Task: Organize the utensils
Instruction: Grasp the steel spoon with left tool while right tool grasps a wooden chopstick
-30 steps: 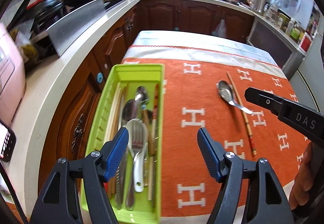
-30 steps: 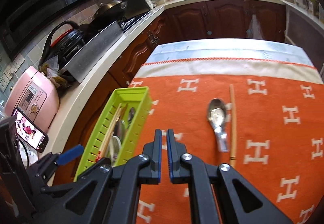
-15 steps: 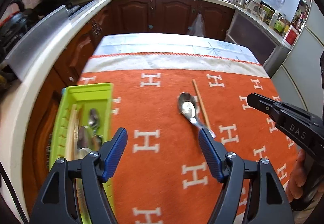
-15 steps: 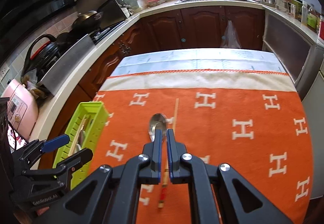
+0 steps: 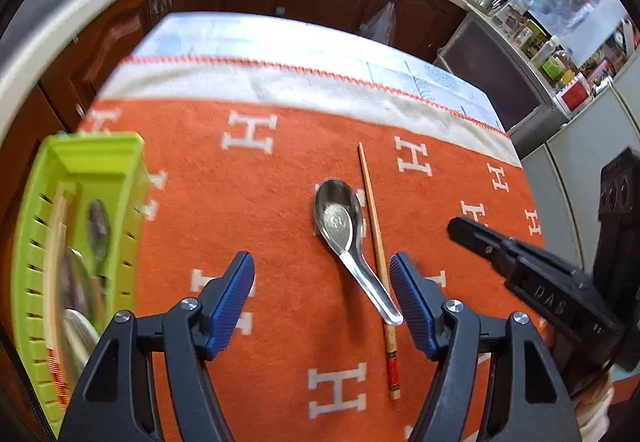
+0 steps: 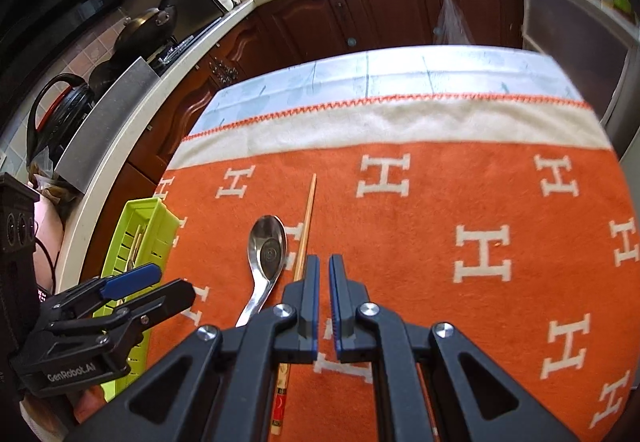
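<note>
Pickup step: my left gripper [image 5: 322, 296], fingers wide and empty, frames the metal soup spoon [image 5: 340, 226] touching the chopstick [image 5: 374, 238]; right gripper [image 6: 324, 284] nearly closed, empty. Next I lower onto its handle, then carry to the green tray [image 5: 120, 158].

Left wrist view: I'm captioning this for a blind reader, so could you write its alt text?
The open left gripper hovers over a metal spoon and a single wooden chopstick lying side by side on an orange blanket. A green utensil tray sits at left; the right gripper reaches in from the right.
</note>
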A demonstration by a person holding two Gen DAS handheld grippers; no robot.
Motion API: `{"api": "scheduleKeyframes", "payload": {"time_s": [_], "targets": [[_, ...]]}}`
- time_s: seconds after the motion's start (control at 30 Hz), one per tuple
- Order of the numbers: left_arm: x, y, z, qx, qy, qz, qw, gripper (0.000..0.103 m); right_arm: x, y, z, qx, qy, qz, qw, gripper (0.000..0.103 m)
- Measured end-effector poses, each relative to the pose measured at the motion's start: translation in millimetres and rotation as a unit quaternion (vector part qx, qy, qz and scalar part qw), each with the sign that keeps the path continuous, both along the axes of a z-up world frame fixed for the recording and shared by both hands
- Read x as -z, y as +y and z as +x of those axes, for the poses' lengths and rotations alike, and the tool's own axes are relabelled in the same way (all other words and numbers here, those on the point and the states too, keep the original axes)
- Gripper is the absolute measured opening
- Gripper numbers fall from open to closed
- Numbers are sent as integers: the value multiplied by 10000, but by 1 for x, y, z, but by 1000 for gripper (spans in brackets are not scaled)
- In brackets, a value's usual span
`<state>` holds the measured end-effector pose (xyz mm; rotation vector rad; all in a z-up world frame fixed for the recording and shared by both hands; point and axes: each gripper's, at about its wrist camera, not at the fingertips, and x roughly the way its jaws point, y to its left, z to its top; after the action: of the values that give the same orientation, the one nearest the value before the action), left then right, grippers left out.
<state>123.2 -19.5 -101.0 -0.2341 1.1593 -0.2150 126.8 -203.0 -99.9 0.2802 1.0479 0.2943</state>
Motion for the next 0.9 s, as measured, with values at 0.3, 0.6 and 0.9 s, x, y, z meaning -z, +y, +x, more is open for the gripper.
{"api": "scheduleKeyframes", "payload": {"time_s": [0.3,0.6,0.9], "targets": [[40,-13,29,-210,151,170,9995,66,20,4,0,-107,181,150,9997,7],[58,-44,29,-4,-564,1134,9919,66,31,5,-10,-246,184,86,9995,7],[56,-46,18,89,-1019,985,9899,22,45,4,-13,-191,356,117,9991,7]]}}
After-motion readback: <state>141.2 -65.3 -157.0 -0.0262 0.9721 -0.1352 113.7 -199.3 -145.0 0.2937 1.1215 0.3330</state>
